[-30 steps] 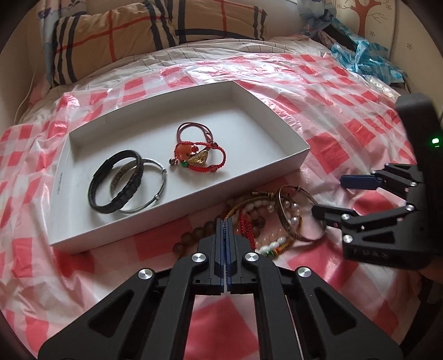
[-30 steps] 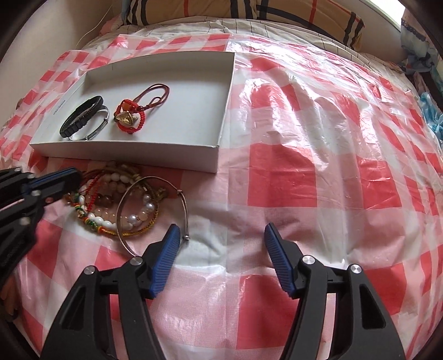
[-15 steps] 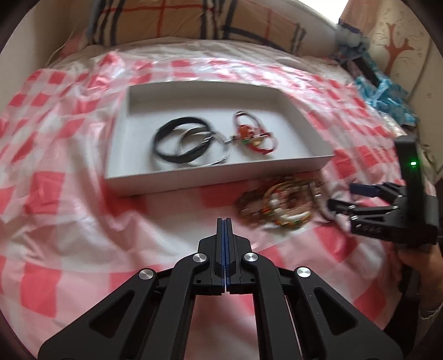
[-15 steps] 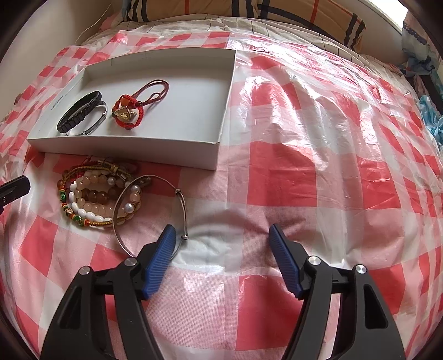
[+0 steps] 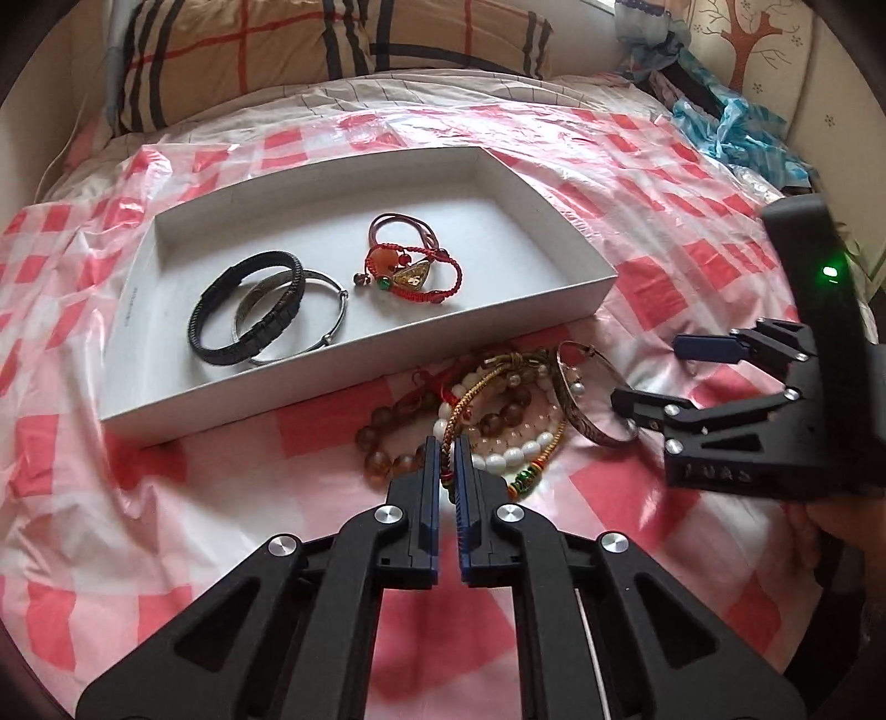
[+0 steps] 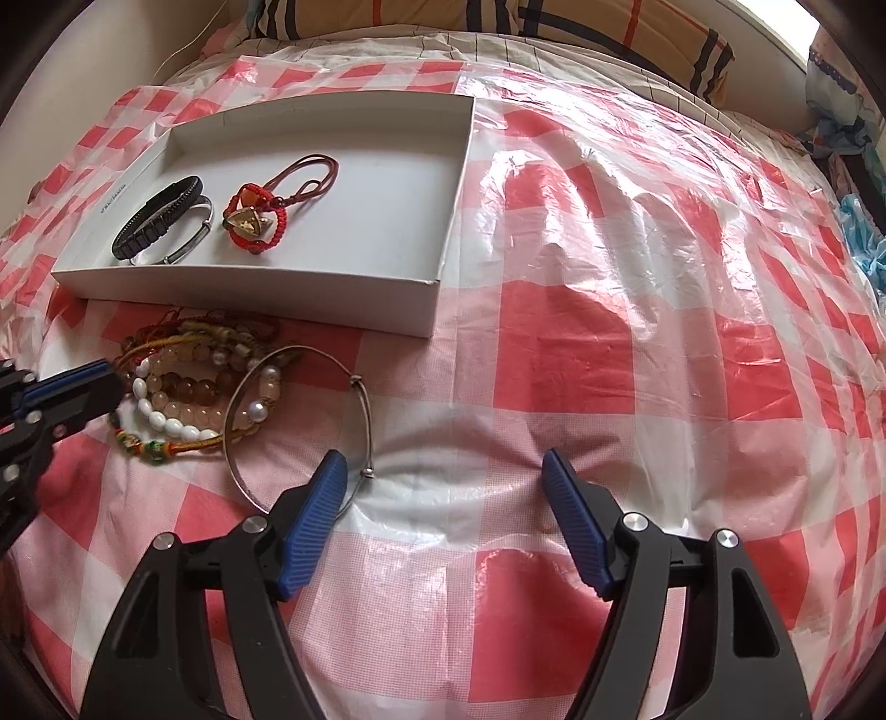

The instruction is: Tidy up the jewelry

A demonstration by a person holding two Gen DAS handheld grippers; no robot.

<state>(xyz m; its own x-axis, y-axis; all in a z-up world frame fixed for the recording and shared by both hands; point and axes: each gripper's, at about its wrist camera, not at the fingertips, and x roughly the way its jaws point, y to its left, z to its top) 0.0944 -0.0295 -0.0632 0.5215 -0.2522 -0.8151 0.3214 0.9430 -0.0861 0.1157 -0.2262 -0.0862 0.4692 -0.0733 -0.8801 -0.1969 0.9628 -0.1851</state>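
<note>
My left gripper (image 5: 447, 450), jaws parting slightly, pinches a gold cord (image 5: 470, 400) in the bracelet pile (image 5: 487, 410) beside the tray (image 5: 576, 302), my right gripper (image 6: 443, 487) opening on nothing; lifting could drag tangled beads along.

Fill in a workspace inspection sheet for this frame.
Surface: red-checked plastic sheet over a bed, wrinkled.
Job's things: white tray holds black bracelet, silver bangle and red cord bracelet; beaded bracelet pile and wire bangle lie outside, in front of it.
Clutter: crumpled blue plastic, far right.
Grippers: left gripper almost shut at the pile, a braided cord in the slit, hold uncertain; right gripper opening, only sheet between its jaws.
Cables: thin pale line at the far-left bed edge, possibly a cord.
Surroundings: plaid pillow.
</note>
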